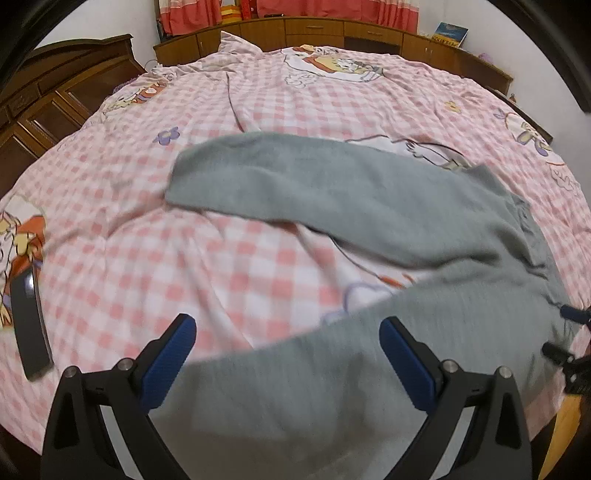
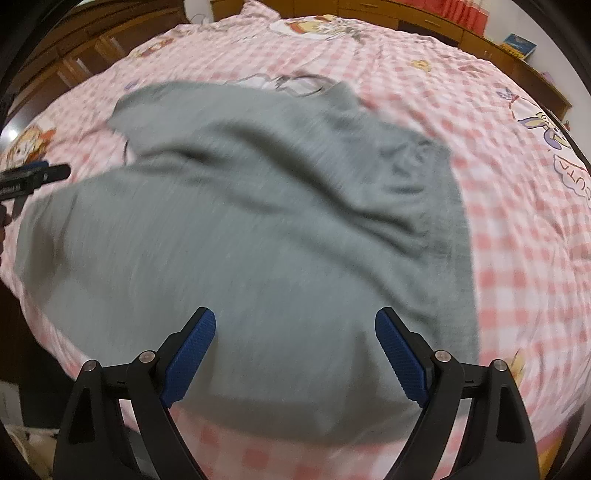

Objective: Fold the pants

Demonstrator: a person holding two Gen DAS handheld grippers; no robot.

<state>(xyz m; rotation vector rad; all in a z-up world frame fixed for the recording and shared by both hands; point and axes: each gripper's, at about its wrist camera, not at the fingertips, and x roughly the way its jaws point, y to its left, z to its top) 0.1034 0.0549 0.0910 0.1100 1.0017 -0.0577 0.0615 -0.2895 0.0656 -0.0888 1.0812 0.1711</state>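
Note:
Grey pants (image 1: pixel 369 199) lie spread on the pink checked bed cover (image 1: pixel 184 258), the two legs splayed apart toward the left and the waist at the right. My left gripper (image 1: pixel 287 321) hovers open above the end of the nearer leg, and the cloth under it is not pinched. In the right wrist view the pants (image 2: pixel 258 206) fill the middle. My right gripper (image 2: pixel 295 314) stands open over the seat and waist part, with nothing gripped. Both views are blurred.
A black phone (image 1: pixel 29 325) lies on the cover at the near left. Dark wooden cabinets (image 1: pixel 55 96) stand to the left, and a low wooden shelf (image 1: pixel 314 29) with a book (image 1: pixel 450 35) runs behind the bed. Bare cover (image 2: pixel 517 258) lies right of the pants.

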